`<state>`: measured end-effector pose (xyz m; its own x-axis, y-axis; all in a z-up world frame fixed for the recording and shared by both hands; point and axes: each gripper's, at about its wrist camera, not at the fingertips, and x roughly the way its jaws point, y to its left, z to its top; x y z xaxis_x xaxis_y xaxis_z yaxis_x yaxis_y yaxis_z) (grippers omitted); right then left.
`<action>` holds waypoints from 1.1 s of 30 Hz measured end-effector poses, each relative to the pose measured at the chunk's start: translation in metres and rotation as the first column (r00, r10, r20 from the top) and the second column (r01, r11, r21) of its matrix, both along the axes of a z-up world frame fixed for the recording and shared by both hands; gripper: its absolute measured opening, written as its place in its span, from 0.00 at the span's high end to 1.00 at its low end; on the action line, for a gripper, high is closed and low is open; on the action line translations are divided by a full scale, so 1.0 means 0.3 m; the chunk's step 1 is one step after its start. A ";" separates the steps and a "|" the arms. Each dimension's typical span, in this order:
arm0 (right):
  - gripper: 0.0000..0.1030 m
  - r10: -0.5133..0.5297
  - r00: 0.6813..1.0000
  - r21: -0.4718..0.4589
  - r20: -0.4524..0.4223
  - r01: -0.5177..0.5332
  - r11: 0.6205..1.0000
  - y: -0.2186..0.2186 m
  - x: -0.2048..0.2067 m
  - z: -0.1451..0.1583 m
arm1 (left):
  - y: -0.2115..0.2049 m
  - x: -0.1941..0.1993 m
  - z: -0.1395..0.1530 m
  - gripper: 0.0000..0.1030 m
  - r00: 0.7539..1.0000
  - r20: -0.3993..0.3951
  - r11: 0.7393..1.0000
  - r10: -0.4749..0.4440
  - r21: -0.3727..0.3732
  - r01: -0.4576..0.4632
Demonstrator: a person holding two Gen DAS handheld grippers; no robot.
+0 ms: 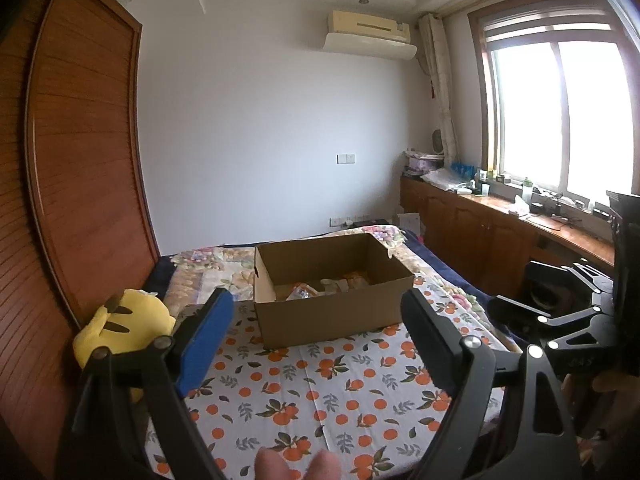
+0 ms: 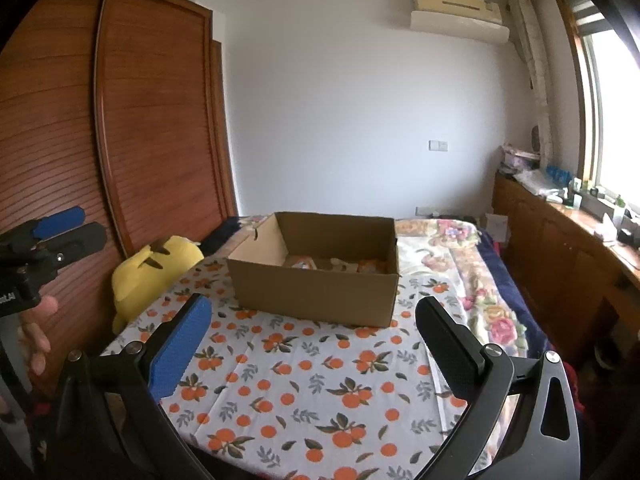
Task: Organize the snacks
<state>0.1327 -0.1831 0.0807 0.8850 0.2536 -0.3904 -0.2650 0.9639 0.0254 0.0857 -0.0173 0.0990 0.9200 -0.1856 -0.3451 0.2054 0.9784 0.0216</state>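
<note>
An open brown cardboard box stands on the bed, on a sheet printed with oranges. Several snack packets lie on its floor, partly hidden by the near wall. My left gripper is held in front of the box, short of it, jaws wide open with nothing between them. My right gripper is likewise open and empty, a little back from the box. Each gripper shows in the other's view: the right gripper at the right edge, the left gripper at the left edge.
A yellow plush toy lies at the bed's left edge against a wooden wardrobe. A low cabinet crowded with small items runs under the window on the right. A person's fingers hold the grippers.
</note>
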 end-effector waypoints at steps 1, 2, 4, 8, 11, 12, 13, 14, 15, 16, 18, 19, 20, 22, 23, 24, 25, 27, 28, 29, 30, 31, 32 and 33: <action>0.00 0.001 1.000 -0.001 0.000 -0.001 1.000 0.001 -0.009 0.002 | 0.001 -0.012 0.000 0.16 1.000 0.001 1.000 -0.002 -0.003 0.002; 0.00 -0.002 1.000 -0.002 0.002 0.002 1.000 0.001 -0.021 0.003 | -0.001 -0.023 -0.001 0.16 1.000 0.002 1.000 -0.002 -0.004 0.002; 0.00 -0.011 1.000 -0.007 0.006 0.011 1.000 0.000 -0.039 0.002 | -0.006 -0.044 -0.004 0.16 1.000 0.005 1.000 0.003 0.006 -0.003; 0.00 -0.025 1.000 -0.014 0.008 0.025 1.000 0.004 -0.070 -0.001 | -0.013 -0.078 -0.020 0.16 0.999 0.012 0.999 0.040 0.019 -0.040; 0.00 -0.035 0.999 -0.015 0.015 0.035 0.999 0.006 -0.097 -0.007 | -0.019 -0.099 -0.045 0.16 0.998 0.014 0.997 0.069 0.038 -0.070; 0.00 -0.037 0.999 -0.015 0.019 0.038 0.999 0.007 -0.106 -0.008 | -0.023 -0.102 -0.049 0.16 0.996 0.015 0.996 0.083 0.042 -0.083; 0.00 -0.042 0.999 -0.016 0.023 0.042 0.999 0.008 -0.117 -0.011 | -0.024 -0.105 -0.057 0.16 0.995 0.014 0.994 0.098 0.047 -0.099; 0.00 -0.049 0.998 -0.018 0.029 0.050 0.999 0.009 -0.130 -0.014 | -0.024 -0.110 -0.069 0.16 0.994 0.011 0.993 0.109 0.050 -0.110; 0.00 -0.058 0.998 -0.018 0.035 0.058 0.998 0.010 -0.137 -0.016 | -0.026 -0.115 -0.076 0.16 0.993 0.007 0.992 0.114 0.049 -0.114; 0.00 -0.066 0.997 -0.014 0.042 0.066 0.998 0.010 -0.150 -0.020 | -0.024 -0.122 -0.089 0.16 0.993 0.001 0.992 0.118 0.046 -0.118; 0.00 -0.075 0.996 -0.007 0.044 0.076 0.997 0.008 -0.170 -0.030 | -0.025 -0.133 -0.109 0.16 0.993 -0.012 0.992 0.120 0.044 -0.120; 0.00 -0.080 0.996 -0.005 0.045 0.080 0.997 0.008 -0.180 -0.033 | -0.025 -0.139 -0.121 0.16 0.992 -0.018 0.992 0.124 0.040 -0.123; 0.00 -0.086 0.995 -0.007 0.045 0.087 0.996 0.009 -0.191 -0.038 | -0.023 -0.144 -0.132 0.16 0.992 -0.025 0.991 0.128 0.036 -0.127; 0.00 -0.095 0.994 -0.010 0.046 0.095 0.995 0.010 -0.204 -0.045 | -0.022 -0.157 -0.152 0.16 0.991 -0.033 0.991 0.128 0.032 -0.127; 0.00 -0.098 0.994 -0.009 0.044 0.098 0.995 0.008 -0.214 -0.051 | -0.023 -0.162 -0.161 0.16 0.991 -0.038 0.991 0.127 0.034 -0.126; 0.00 -0.104 0.994 -0.010 0.044 0.105 0.994 0.007 -0.220 -0.054 | -0.026 -0.169 -0.170 0.16 0.991 -0.039 0.991 0.127 0.038 -0.126; 0.00 -0.111 0.993 -0.010 0.044 0.112 0.994 0.005 -0.224 -0.058 | -0.028 -0.175 -0.174 0.16 0.991 -0.037 0.991 0.131 0.043 -0.130; 0.00 -0.117 0.992 -0.001 0.045 0.117 0.993 -0.001 -0.232 -0.065 | -0.030 -0.183 -0.191 0.16 0.990 -0.033 0.989 0.138 0.049 -0.137; 0.00 -0.120 0.992 0.000 0.041 0.120 0.993 -0.003 -0.234 -0.070 | -0.030 -0.185 -0.200 0.16 0.990 -0.037 0.989 0.139 0.050 -0.137; 0.00 -0.123 0.992 -0.002 0.037 0.123 0.992 -0.002 -0.236 -0.076 | -0.032 -0.189 -0.208 0.16 0.990 -0.039 0.989 0.138 0.050 -0.136; 0.00 -0.127 0.991 -0.006 0.035 0.127 0.992 -0.002 -0.236 -0.082 | -0.033 -0.190 -0.215 0.16 0.990 -0.039 0.989 0.139 0.051 -0.137; 0.00 -0.131 0.991 -0.010 0.035 0.132 0.991 -0.001 -0.238 -0.087 | -0.031 -0.190 -0.217 0.16 0.989 -0.038 0.989 0.142 0.052 -0.140; 0.00 -0.137 0.990 -0.014 0.037 0.137 0.990 -0.001 -0.240 -0.093 | -0.032 -0.192 -0.223 0.16 0.988 -0.034 0.988 0.148 0.058 -0.146; 0.00 -0.142 0.989 -0.017 0.039 0.143 0.990 -0.002 -0.242 -0.098 | -0.032 -0.195 -0.226 0.16 0.988 -0.031 0.987 0.152 0.064 -0.150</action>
<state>0.0602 -0.1835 0.0513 0.9257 0.1165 -0.3598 -0.1254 0.9921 -0.0015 0.0272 -0.0270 0.0312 0.9227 -0.0229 -0.3848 0.0570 0.9954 0.0776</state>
